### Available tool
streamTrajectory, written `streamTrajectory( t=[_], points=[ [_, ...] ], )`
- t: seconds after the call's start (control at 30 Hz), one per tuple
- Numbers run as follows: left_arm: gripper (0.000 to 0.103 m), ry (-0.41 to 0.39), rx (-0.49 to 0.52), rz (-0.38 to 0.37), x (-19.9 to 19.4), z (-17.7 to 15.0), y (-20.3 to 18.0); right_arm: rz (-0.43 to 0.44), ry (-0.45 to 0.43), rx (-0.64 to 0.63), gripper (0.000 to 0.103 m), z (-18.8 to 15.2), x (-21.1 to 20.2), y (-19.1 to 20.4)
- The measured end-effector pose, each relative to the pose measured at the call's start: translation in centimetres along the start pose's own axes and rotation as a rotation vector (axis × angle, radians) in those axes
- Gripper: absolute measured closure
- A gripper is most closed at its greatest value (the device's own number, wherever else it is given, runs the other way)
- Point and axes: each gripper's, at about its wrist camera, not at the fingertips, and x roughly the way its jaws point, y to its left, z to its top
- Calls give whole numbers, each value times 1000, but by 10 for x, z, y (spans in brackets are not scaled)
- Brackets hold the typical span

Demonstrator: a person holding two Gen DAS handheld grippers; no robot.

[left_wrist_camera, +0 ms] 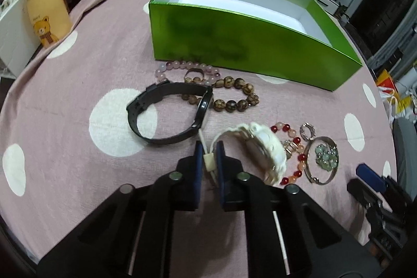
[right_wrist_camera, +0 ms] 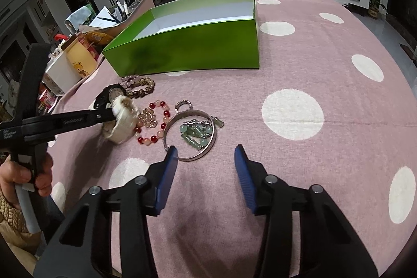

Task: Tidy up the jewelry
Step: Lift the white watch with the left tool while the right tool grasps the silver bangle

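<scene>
Gripping the thin cream strap of a white plastic wristwatch (left_wrist_camera: 256, 147), left gripper (left_wrist_camera: 209, 160) with blue-padded fingers (left_wrist_camera: 198, 160) clenched on the strap end and its small loop. Watch case lying on its side on the pink cloth with white polka dots covering the bench (right_wrist_camera: 312, 69), toward the near edge. Seen from the right wrist view, same gripper (right_wrist_camera: 114, 116) reaching in from the left, held by a hand (right_wrist_camera: 23, 173) in a knitted sleeve.

Right gripper (right_wrist_camera: 206, 155) hovering above the cloth, fingers (right_wrist_camera: 170, 163) released and partly spread, nothing between them; left finger tip just in front of a silver metal bangle (right_wrist_camera: 191, 136).

Jewelry gathered in a cluster in front of an open green cardboard box with white interior (left_wrist_camera: 234, 43), box sitting toward the far edge of the bench:
- black wristwatch with a round face (left_wrist_camera: 169, 113), lying just left of the white watch
- brown patterned wooden bead bracelet (left_wrist_camera: 234, 95), close to the box front
- pale pink bead bracelet (left_wrist_camera: 182, 72), touching the brown one, nearest the box
- red and peach bead bracelet (left_wrist_camera: 292, 158), just beside the white watch
- pale green jade bead piece (left_wrist_camera: 324, 158), lying inside the silver bangle
- small silver ring-shaped pendant (left_wrist_camera: 308, 131), beside the bangle

Tan paper bag with a cartoon bear (left_wrist_camera: 44, 14) standing at the far left edge of the bench.
</scene>
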Motion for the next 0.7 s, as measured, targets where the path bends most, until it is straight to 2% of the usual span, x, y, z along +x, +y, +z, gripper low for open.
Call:
streamTrajectory(
  t=[0.17, 0.27, 0.53, 0.7],
  points=[
    [95, -8, 44, -5, -7, -6, 2, -23, 3, 3, 74, 4, 5, -1],
    [95, 0, 51, -8, -10, -10, 4, -41, 1, 10, 78, 8, 9, -3],
    [95, 2, 56, -3, -11, -13, 6, -84, 29, -11, 87, 14, 27, 0],
    [95, 9, 56, -4, -9, -12, 8, -92, 46, -34, 87, 16, 29, 5]
  ],
)
